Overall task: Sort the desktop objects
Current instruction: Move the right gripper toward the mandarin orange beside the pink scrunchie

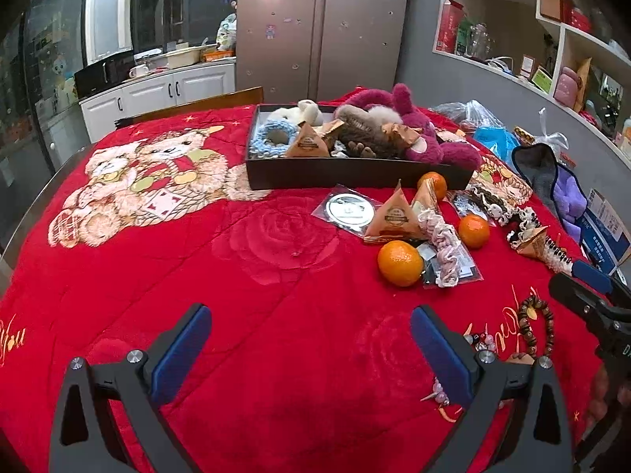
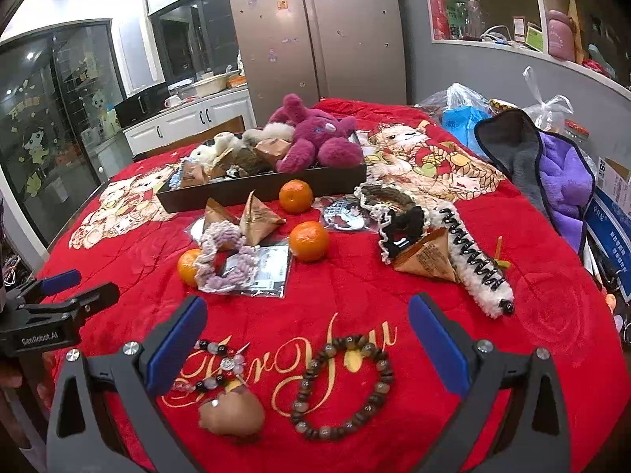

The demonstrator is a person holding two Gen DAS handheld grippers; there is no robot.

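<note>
A black box (image 1: 355, 173) (image 2: 268, 191) at the back of the red blanket holds plush toys, among them a magenta one (image 2: 315, 138). In front of it lie three oranges (image 1: 399, 262) (image 2: 309, 241), brown pyramid packets (image 1: 395, 213) (image 2: 258, 216), a lilac scrunchie (image 2: 221, 256) and a white hair clip (image 2: 479, 264). My left gripper (image 1: 311, 349) is open and empty above bare blanket. My right gripper (image 2: 307, 347) is open and empty above a brown bead bracelet (image 2: 343, 386), with a beaded charm (image 2: 221, 362) and a brown figure (image 2: 232, 414) between its fingers' span.
A grey and purple cloth (image 2: 552, 173), plastic bags (image 2: 465, 114) and a blue carton (image 2: 611, 228) crowd the table's right side. A chair back (image 1: 189, 108) stands behind the table. A teddy bear print (image 1: 150, 181) covers the blanket's left part.
</note>
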